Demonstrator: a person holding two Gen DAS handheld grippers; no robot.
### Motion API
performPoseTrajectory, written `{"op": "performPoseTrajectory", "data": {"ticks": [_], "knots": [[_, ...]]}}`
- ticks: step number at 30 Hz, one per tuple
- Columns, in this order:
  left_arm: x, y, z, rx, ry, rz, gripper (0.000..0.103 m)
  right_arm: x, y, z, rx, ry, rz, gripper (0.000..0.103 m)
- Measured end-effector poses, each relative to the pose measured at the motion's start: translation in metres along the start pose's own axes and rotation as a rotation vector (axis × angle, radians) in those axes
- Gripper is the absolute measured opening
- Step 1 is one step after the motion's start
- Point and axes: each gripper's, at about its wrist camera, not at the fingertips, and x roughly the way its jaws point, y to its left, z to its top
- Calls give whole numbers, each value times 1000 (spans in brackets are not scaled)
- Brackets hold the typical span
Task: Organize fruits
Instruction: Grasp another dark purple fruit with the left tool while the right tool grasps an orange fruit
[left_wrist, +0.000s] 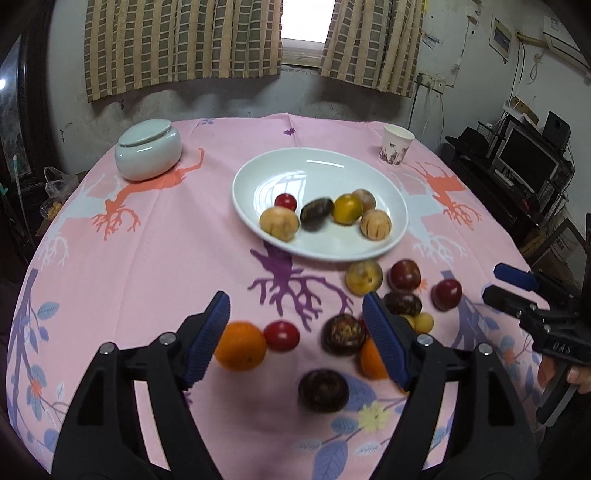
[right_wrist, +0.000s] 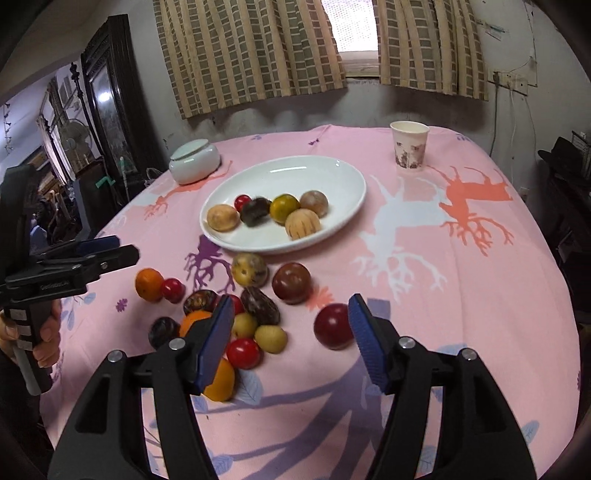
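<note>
A white oval plate (left_wrist: 317, 157) (right_wrist: 295, 164) on the pink cloth holds several small fruits, among them a blurred dark one (left_wrist: 317, 214) (right_wrist: 255, 210). More fruits lie loose on the cloth in front of the plate: an orange (left_wrist: 241, 345) (right_wrist: 149, 283), a red fruit (left_wrist: 281, 335), dark ones (left_wrist: 343, 334) and a big red one (right_wrist: 333, 325). My left gripper (left_wrist: 295, 301) hovers open above the loose fruits, its pads touching none. My right gripper (right_wrist: 291, 301) is open too, with the big red fruit just inside its right finger (right_wrist: 364, 332). Each gripper shows at the edge of the other's view.
A pale lidded jar (left_wrist: 147, 149) (right_wrist: 194, 161) stands at the back left and a paper cup (left_wrist: 396, 146) (right_wrist: 409, 146) at the back right. Curtains and a wall rise behind the round table. A monitor (left_wrist: 524, 158) on shelves stands beyond the right edge.
</note>
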Motion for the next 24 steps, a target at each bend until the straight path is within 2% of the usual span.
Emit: {"op": "performPoseTrajectory", "data": {"ticks": [5,16,21,24], "knots": [[-3,7,-19,-1,13,18,79,8,-6,-6,-5,29,-79,65],[-4,13,-42,28,39,56,84,19,-8,-26,-7,121,-88,65],[1,0,-49,68,75,66,84,15,-6,-39,-31,146,-114,65],[9,-10,-58,94,95,44,84,16,1,-45,-26,184,-111,65]]}}
